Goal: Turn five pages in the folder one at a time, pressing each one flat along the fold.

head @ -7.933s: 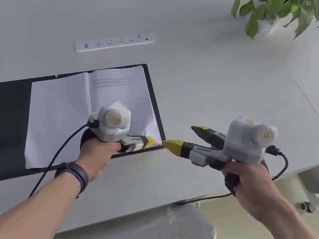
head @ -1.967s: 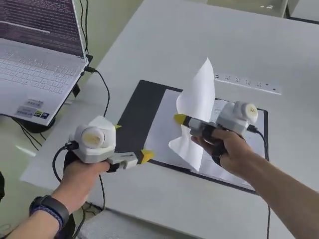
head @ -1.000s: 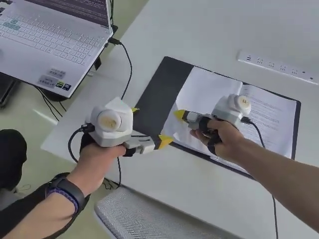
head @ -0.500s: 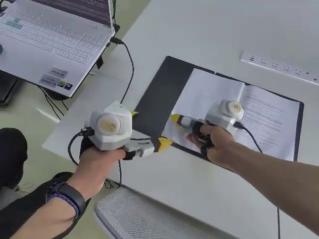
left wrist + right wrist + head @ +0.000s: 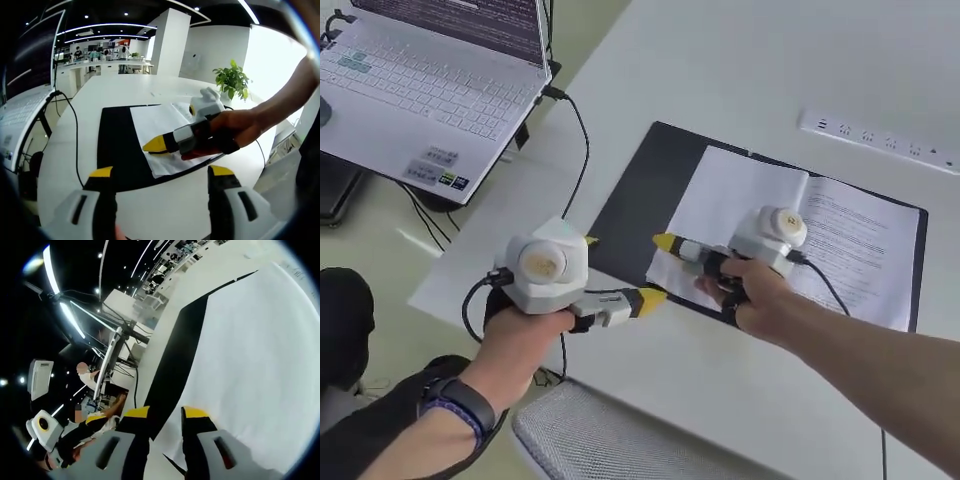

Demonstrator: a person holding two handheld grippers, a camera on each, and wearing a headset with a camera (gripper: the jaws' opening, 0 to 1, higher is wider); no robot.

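Note:
A black folder [image 5: 630, 200] lies open on the white table, with a blank white page [image 5: 730, 195] flat on its left half and a printed page [image 5: 860, 240] on its right half. My right gripper [image 5: 663, 243] rests low at the blank page's outer lower edge. In the right gripper view its jaws [image 5: 167, 412] stand almost together, with the edge of the page [image 5: 250, 355] running between them. My left gripper [image 5: 620, 268] hovers open off the folder's near left corner. In the left gripper view it [image 5: 161, 172] faces the right gripper [image 5: 156, 144], holding nothing.
An open laptop [image 5: 430, 70] sits on a lower surface at the left, with cables [image 5: 575, 130] running to the table. A power strip [image 5: 880, 140] lies beyond the folder. A mesh chair back [image 5: 610, 440] is below the table's near edge. A plant [image 5: 232, 80] stands at the far end.
The page that stood raised in my right gripper has come down flat on the folder's left half. The right gripper moved left and down with it. The left gripper stayed near the front edge.

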